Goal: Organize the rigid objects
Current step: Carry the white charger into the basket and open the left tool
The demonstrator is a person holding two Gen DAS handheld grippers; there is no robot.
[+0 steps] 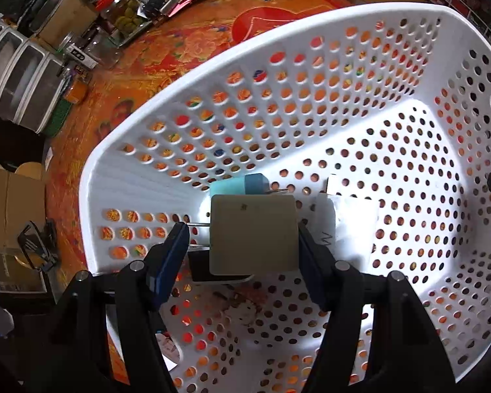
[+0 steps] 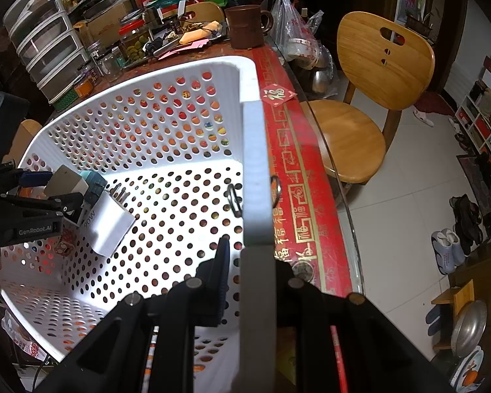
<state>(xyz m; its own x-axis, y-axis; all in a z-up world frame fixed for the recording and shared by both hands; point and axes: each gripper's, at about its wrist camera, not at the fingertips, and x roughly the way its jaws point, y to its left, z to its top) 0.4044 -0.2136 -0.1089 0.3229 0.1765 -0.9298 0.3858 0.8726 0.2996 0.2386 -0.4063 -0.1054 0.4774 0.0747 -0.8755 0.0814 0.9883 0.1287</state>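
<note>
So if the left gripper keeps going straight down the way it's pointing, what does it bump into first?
Probably the white charger and teal box lying on the floor of the white basket. The left gripper holds a beige block just above them, so the block would likely touch first; depth is unclear.

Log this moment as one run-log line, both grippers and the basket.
left gripper: shut on beige block, inside white basket | right gripper: shut on basket rim | white charger: on basket floor
</note>
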